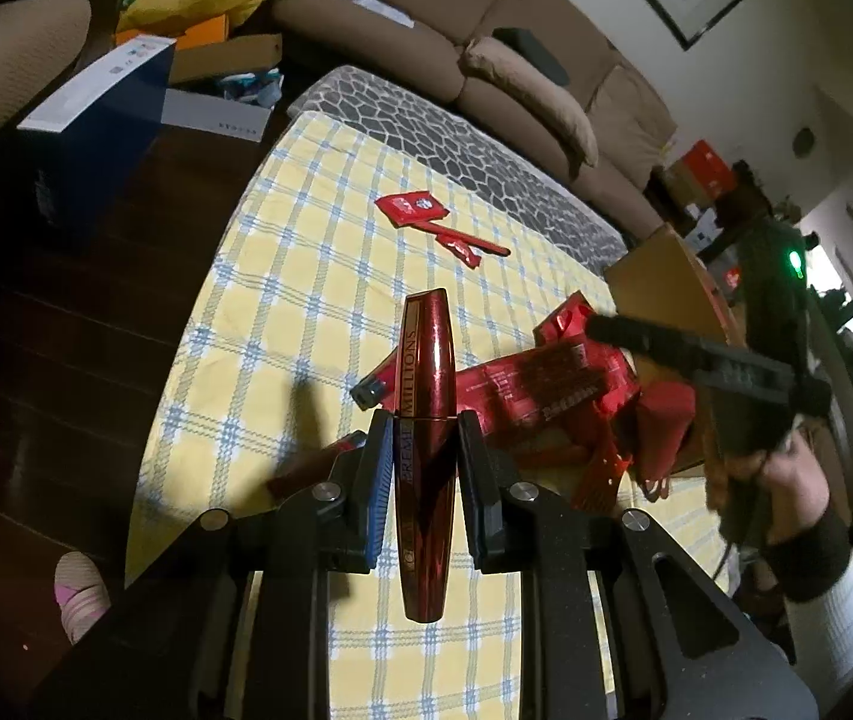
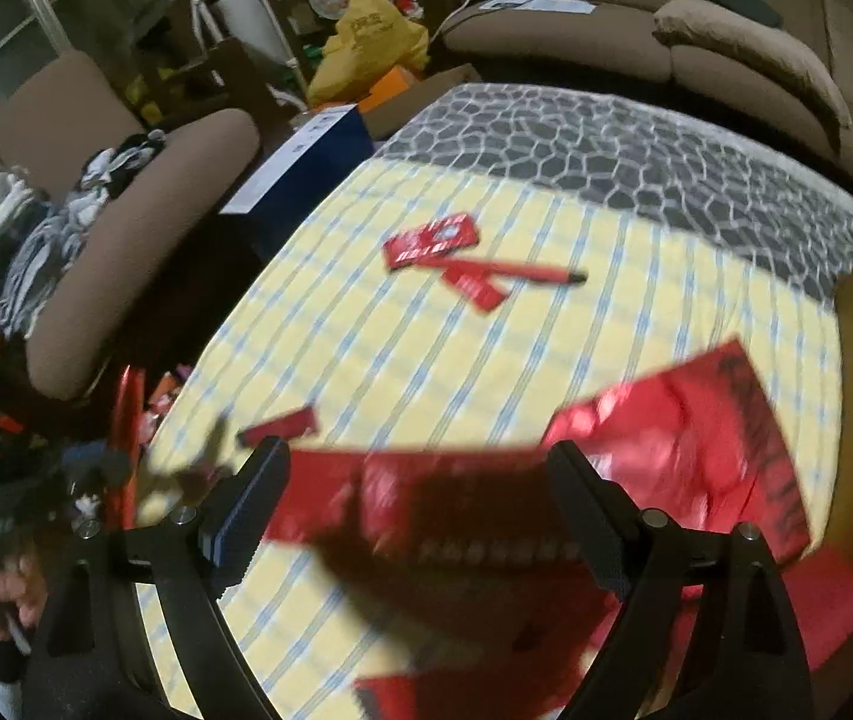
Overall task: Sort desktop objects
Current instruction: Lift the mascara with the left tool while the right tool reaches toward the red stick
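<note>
While the red mascara tube [image 1: 426, 450] stands upright above the near edge of the yellow checked tablecloth [image 1: 282, 276], the left gripper [image 1: 425, 480] pinches its middle. Beside it the right gripper [image 2: 420, 501] hangs spread and empty over crumpled red packaging [image 2: 684, 432] — small red packets [image 1: 411, 207] lie toward the far edge.

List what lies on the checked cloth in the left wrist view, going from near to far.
Left claw shut on the red mascara tube → red packets pile → thin red stick → flat red packet → grey pebble-pattern mat.
</note>
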Motion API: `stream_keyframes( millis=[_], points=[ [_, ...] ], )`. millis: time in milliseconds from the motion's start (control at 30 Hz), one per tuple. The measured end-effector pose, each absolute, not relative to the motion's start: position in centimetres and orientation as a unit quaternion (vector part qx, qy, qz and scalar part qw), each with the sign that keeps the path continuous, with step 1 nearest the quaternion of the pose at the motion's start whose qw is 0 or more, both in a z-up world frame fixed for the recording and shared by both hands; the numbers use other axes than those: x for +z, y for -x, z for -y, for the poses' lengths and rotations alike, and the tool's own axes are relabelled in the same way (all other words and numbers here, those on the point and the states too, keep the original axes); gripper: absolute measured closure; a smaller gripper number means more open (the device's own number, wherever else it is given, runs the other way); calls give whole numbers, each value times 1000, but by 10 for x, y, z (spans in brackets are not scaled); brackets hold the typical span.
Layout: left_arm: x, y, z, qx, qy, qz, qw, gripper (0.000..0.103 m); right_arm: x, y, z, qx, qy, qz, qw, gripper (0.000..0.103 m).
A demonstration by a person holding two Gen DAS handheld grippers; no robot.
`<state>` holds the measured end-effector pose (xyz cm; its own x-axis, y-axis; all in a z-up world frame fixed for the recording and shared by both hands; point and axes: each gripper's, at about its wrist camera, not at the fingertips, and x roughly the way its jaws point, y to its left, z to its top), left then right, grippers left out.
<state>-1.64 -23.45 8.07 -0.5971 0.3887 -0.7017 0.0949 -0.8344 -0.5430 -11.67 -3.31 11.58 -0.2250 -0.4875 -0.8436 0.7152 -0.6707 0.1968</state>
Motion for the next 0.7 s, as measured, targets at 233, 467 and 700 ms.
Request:
stream_keyframes(
  millis=[233,467,700],
  points=[
    [71,23,228,845,451,272,93,84,101,162,70,-770,-491,-154,376,26],
    [65,27,232,838,455,287,99,84,71,195,108,-749,-509,-188,381,45],
    [58,30,236,832,462,292,100,84,58,204,119,-741,-506,-217,384,45]
  ],
)
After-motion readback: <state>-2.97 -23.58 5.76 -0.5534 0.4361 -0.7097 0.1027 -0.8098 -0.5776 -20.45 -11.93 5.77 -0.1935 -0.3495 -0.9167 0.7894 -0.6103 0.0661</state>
